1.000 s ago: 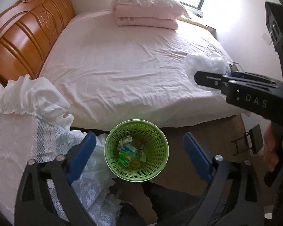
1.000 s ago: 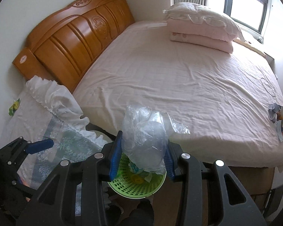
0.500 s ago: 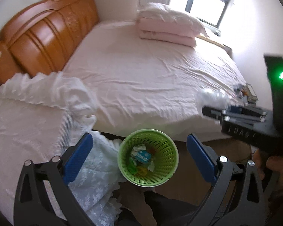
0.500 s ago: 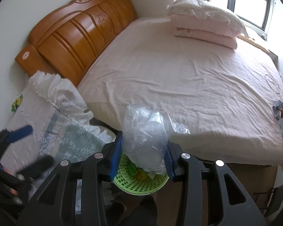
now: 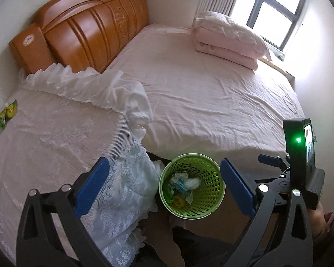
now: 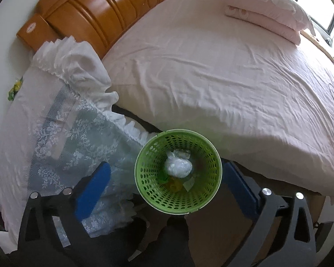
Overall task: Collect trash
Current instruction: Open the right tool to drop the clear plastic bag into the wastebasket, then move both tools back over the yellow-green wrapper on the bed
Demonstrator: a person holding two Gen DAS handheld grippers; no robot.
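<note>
A lace-covered side table (image 5: 55, 138) is seen at the left, with a green wrapper (image 5: 6, 114) at its far left edge. A wooden headboard (image 5: 89, 29) and a pink-sheeted bed (image 5: 211, 93) with folded bedding (image 5: 229, 42) fill the room, under a window (image 5: 276, 11). The green basket (image 6: 178, 171) stands on the floor against the bed's near edge. The left gripper (image 5: 164, 187) is spread and empty. The right gripper (image 6: 167, 191) has just been opened wide above the basket; the clear plastic bag (image 6: 177, 166), pinched before, now lies inside.
</note>
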